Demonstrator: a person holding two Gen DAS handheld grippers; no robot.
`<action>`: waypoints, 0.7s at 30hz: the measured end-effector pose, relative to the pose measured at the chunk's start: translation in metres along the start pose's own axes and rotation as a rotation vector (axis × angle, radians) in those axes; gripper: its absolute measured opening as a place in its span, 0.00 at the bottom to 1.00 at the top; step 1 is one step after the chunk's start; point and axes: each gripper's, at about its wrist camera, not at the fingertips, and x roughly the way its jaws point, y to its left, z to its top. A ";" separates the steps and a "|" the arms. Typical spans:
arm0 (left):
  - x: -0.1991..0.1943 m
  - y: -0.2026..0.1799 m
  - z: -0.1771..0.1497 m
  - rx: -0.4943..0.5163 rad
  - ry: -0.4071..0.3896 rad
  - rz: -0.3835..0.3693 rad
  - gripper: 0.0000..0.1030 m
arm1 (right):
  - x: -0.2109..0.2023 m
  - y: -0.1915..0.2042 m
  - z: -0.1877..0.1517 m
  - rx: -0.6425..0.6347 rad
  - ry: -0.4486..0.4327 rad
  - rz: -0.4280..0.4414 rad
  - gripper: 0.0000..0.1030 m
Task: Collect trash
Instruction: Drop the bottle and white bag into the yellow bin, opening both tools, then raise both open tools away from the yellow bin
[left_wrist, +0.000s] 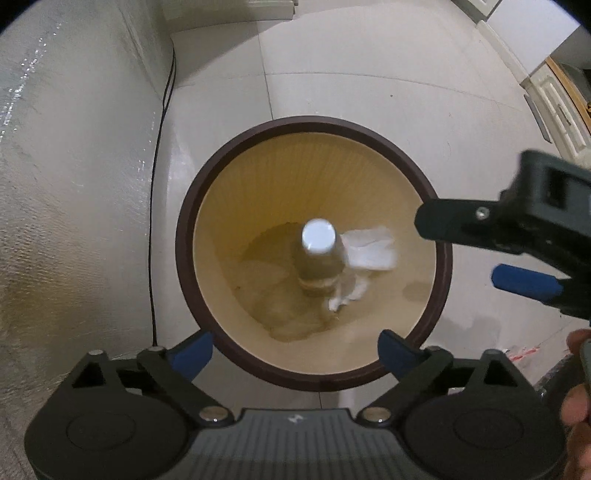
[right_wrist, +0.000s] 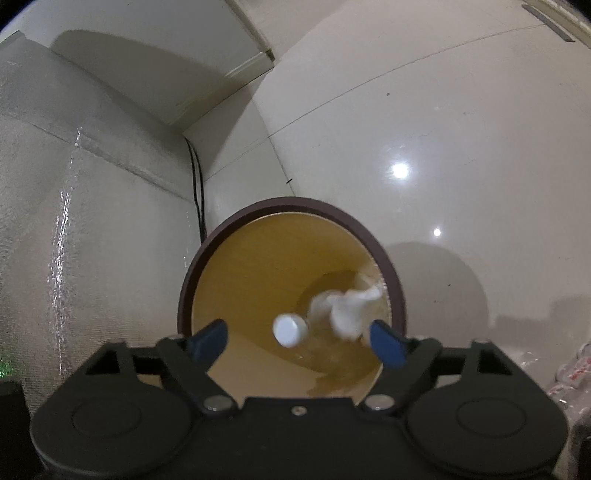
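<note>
The floor (left_wrist: 369, 92) of pale glossy tile is seen in both views, with a silvery quilted surface (left_wrist: 55, 184) at one side and a thin black cable (left_wrist: 153, 221) running down beside it. On the floor stands the round bin (left_wrist: 314, 382), dark-rimmed and tan inside, close to the cable.

Inside the bin a clear bottle (left_wrist: 319, 258) with a white cap is seen end-on, blurred in both views (it may be falling or only just settling, which cannot be told). Crumpled white paper (left_wrist: 365, 251) lies just beside it, also blurred.

The left gripper (left_wrist: 295, 354) is held straight above the bin, its fingers (left_wrist: 192, 354) spread wide with nothing between them. The right gripper (right_wrist: 299, 341) is angled down over the rim, its fingers (right_wrist: 386, 347) likewise spread and empty; it is also seen from the left wrist view at the bin's right edge.

Little risk is judged for the two pieces already inside. The bin could be knocked or tipped if either gripper were lowered onto the rim. More wrappers (right_wrist: 576, 369) seem to lie on the floor to the right, and these could be missed. The cable could be snagged if a gripper were swept low past the bin.
</note>
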 end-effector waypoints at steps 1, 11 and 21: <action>-0.004 0.000 -0.002 0.001 -0.002 0.001 0.97 | -0.002 -0.001 -0.001 -0.004 0.001 0.005 1.00; -0.023 0.010 -0.002 -0.024 -0.027 0.030 1.00 | -0.028 -0.007 -0.010 -0.043 0.000 -0.028 1.00; -0.066 0.018 -0.008 -0.064 -0.075 0.070 1.00 | -0.069 -0.003 -0.020 -0.087 -0.032 -0.037 1.00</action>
